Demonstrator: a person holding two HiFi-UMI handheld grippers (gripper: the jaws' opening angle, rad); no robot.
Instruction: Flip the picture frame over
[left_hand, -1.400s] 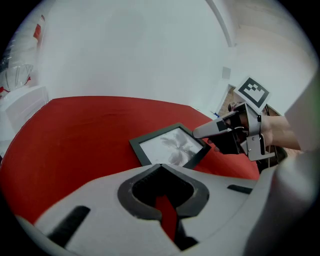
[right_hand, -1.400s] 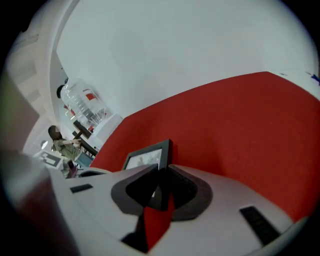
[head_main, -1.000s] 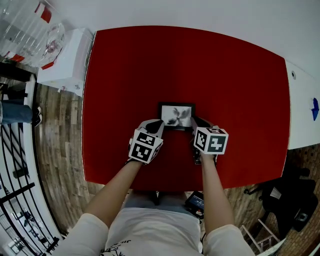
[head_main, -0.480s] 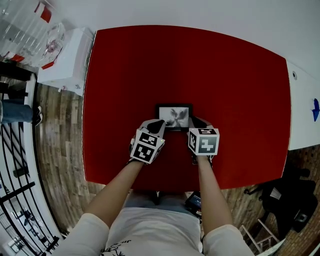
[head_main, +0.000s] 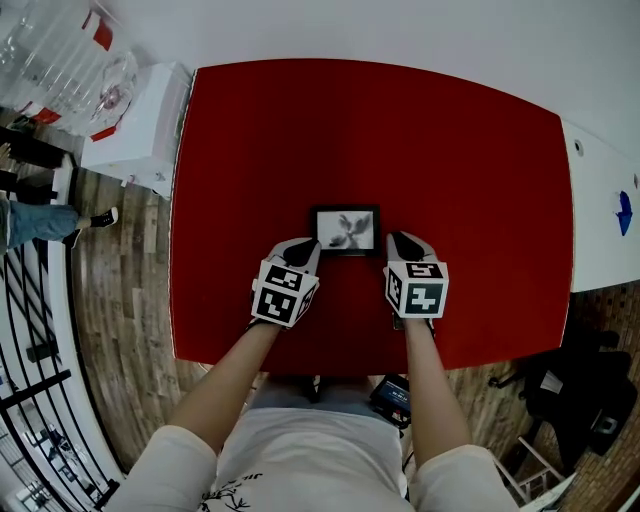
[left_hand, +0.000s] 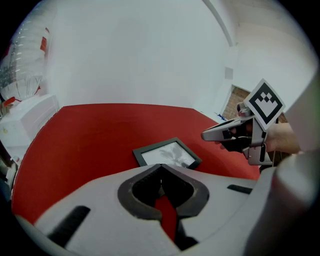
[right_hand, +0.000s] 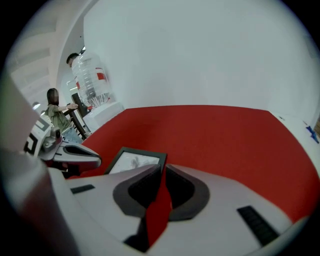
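A small black picture frame (head_main: 345, 230) lies flat on the red table (head_main: 450, 150), its grey flower print facing up. My left gripper (head_main: 305, 246) hovers just off the frame's near left corner, shut and empty, clear of the frame. The frame (left_hand: 167, 154) shows beyond the tips of the left gripper (left_hand: 160, 167) in the left gripper view. My right gripper (head_main: 402, 240) is off the near right corner, a thin gap between its jaws with nothing in it. In the right gripper view the frame (right_hand: 135, 161) lies left of the right gripper (right_hand: 162, 170).
A white cabinet (head_main: 135, 120) with clear water bottles (head_main: 60, 60) stands beyond the table's left edge. A white table (head_main: 600, 200) with a small blue item (head_main: 625, 212) adjoins on the right. A person's leg (head_main: 40, 222) shows far left, a dark chair (head_main: 580, 390) lower right.
Both grippers have drawn back and up from the frame's near corners, which their tips overlapped before. The right gripper has rolled, its cube now facing differently. The frame stays flat.
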